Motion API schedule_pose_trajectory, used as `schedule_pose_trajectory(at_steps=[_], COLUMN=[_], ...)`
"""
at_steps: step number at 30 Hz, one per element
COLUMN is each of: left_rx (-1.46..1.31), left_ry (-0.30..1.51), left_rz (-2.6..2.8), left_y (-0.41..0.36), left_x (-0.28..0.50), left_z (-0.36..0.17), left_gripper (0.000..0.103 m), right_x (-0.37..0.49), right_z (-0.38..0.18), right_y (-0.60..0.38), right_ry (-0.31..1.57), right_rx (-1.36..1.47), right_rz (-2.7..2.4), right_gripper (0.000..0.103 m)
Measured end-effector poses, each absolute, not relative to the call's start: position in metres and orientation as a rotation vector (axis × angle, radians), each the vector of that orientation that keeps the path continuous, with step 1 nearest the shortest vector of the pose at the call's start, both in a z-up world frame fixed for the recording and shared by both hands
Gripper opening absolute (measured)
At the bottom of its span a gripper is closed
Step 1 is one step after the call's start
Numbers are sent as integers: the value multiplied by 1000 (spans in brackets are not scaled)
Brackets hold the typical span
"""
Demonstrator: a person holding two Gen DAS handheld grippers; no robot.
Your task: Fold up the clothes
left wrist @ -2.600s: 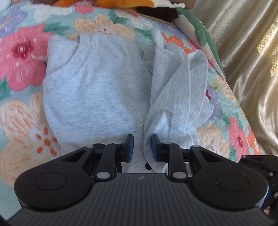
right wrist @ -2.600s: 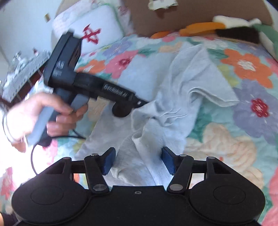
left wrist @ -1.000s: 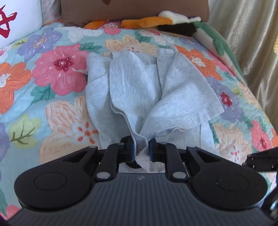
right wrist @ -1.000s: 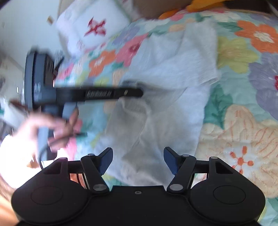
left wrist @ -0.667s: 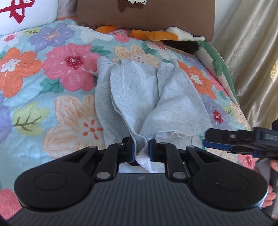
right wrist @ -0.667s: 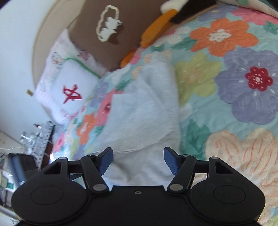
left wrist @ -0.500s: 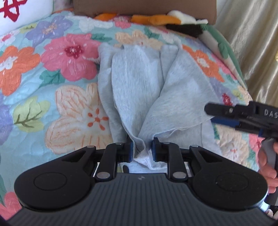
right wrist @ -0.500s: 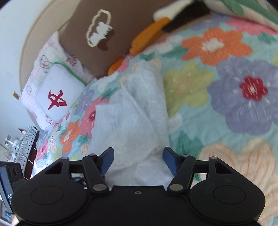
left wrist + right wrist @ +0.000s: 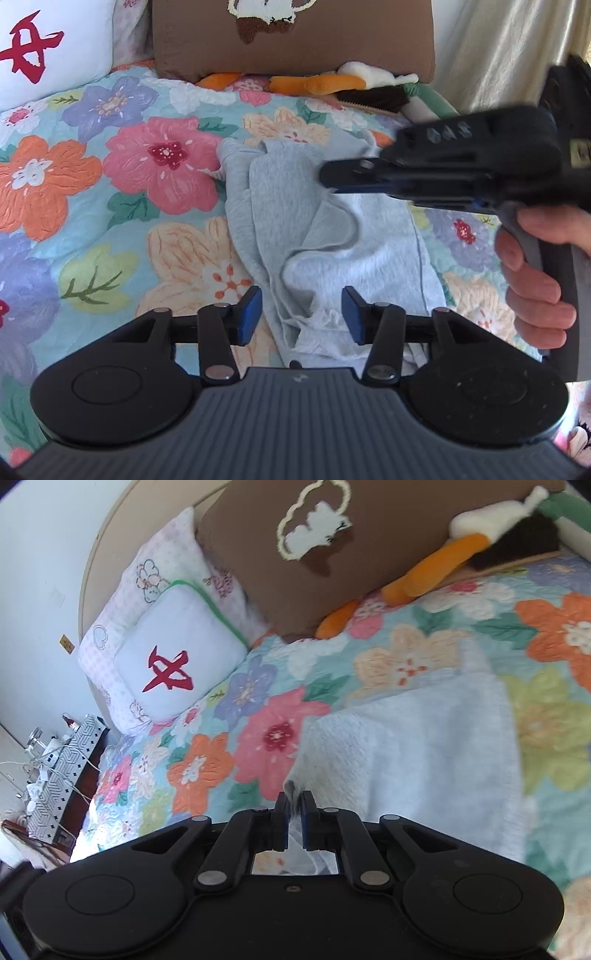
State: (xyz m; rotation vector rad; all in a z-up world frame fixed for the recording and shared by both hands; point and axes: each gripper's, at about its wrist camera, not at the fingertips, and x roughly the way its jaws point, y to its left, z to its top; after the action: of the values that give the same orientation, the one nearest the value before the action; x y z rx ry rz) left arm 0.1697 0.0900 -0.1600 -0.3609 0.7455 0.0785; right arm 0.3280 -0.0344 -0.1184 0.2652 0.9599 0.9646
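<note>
**Right fingers pinch the shirt, left fingers spread**

The grey shirt (image 9: pixel 325 229) lies bunched on the floral bed quilt (image 9: pixel 110 206); the left gripper (image 9: pixel 301 314) has its fingers spread wide over the near hem; the right gripper (image 9: pixel 293 818) has its fingers pressed together on a fold of the cloth.

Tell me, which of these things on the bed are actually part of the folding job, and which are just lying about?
Part of the job:
- grey garment
- left gripper, open over the garment
- right gripper, shut on the garment's edge

Just lying about:
- floral quilt
- white cushion with red mark
- brown cushion
- orange plush toy
</note>
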Motion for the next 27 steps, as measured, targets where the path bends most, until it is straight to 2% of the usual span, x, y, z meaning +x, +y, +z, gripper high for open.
schedule_pose_trajectory(at_steps=[2, 5, 6, 7, 9, 11, 16, 18, 23, 24, 25, 27], left_rx=[-353, -325, -326, -335, -368, -407, -489, -523, -440, -412, -389, -352], left_ry=[745, 810, 821, 819, 819, 819, 874, 886, 945, 949, 948, 948], left_rz=[73, 129, 155, 177, 194, 209, 137, 99, 50, 50, 49, 47], left_y=[90, 93, 97, 102, 114, 122, 119, 112, 85, 81, 78, 73], left_x=[175, 190, 192, 192, 190, 186, 173, 166, 153, 150, 147, 140], left_z=[-163, -171, -172, -173, -171, -169, -173, -174, -183, -184, -185, -184], left_gripper=[55, 52, 52, 50, 50, 50, 48, 50, 52, 52, 52, 52], right_x=[330, 326, 322, 317, 307, 299, 290, 282, 262, 262, 262, 260], right_z=[-119, -116, -113, -110, -104, -101, -123, -137, -151, -150, -149, -150], right_y=[-20, -13, -17, -23, -37, -50, -84, -93, -114, -118, -121, -126], right_ry=[999, 1015, 998, 971, 907, 880, 961, 982, 976, 997, 1025, 1093], right_rx=[268, 248, 243, 234, 199, 137, -14, -114, -195, -172, -153, -153], right_rz=[991, 981, 983, 981, 940, 897, 769, 728, 702, 709, 720, 745], right_gripper=[9, 16, 26, 45, 55, 55, 55, 55, 57, 59, 66, 68])
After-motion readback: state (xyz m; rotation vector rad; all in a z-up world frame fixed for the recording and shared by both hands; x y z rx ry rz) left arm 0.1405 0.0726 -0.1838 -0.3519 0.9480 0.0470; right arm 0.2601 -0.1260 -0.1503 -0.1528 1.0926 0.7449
